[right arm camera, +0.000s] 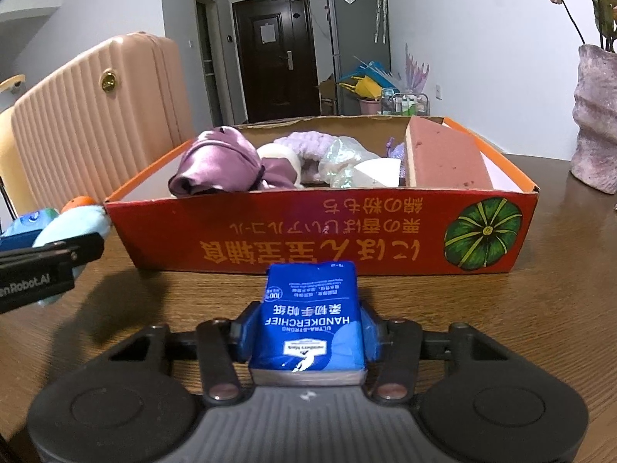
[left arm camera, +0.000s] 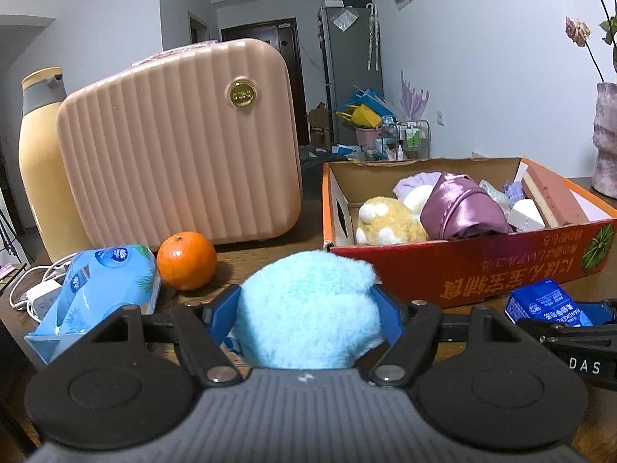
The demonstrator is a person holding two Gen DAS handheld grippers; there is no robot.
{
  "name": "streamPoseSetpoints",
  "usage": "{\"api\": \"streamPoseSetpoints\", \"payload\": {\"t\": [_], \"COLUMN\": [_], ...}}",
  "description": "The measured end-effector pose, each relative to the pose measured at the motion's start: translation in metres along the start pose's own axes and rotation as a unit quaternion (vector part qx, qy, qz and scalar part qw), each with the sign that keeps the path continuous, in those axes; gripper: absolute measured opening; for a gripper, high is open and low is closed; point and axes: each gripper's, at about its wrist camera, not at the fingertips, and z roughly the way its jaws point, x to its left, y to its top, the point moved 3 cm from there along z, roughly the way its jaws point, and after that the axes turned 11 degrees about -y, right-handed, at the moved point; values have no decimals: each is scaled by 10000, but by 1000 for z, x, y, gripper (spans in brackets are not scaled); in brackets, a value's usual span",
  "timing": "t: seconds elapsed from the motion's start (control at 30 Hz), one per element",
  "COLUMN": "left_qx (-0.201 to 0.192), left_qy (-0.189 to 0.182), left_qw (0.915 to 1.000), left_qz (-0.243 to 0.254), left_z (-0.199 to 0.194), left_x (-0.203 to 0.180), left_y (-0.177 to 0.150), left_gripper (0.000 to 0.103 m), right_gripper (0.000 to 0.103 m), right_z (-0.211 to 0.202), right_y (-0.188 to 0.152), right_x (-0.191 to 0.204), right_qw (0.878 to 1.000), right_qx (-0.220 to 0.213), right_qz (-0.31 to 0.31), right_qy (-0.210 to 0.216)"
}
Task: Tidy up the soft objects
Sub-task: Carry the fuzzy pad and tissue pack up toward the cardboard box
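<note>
My left gripper (left arm camera: 306,297) is shut on a fluffy light-blue plush (left arm camera: 308,332), held above the wooden table just left of the orange cardboard box (left arm camera: 462,262). Inside the box lie a yellow plush (left arm camera: 389,223), a purple satin cloth (left arm camera: 459,208) and a pink sponge block (left arm camera: 555,196). In the right wrist view my right gripper (right arm camera: 310,328) has its blue pads against both sides of a blue handkerchief pack (right arm camera: 310,305), in front of the box's (right arm camera: 308,231) near wall. The light-blue plush (right arm camera: 73,223) shows at the left edge there.
A pink ribbed case (left arm camera: 181,142) stands behind, with a yellow bottle (left arm camera: 38,177) to its left. An orange (left arm camera: 187,266), a large blue tissue pack (left arm camera: 100,289) and a white charger with cables (left arm camera: 38,293) lie on the left. A pink vase (right arm camera: 597,119) stands at the far right.
</note>
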Motion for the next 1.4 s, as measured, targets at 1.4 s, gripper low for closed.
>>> {"api": "streamPoseSetpoints", "payload": {"t": [1.4], "left_qx": [-1015], "left_qy": [142], "left_qw": [9946], "left_qz": [-131], "left_z": [-28], "left_x": [-27], "left_y": [32], "left_gripper": [74], "right_gripper": [51], "right_z": [-36], "right_y": [42], "right_x": [-15], "right_qw": [9768], "right_qx": [-2099], "right_qz": [282], "right_qy": [326]}}
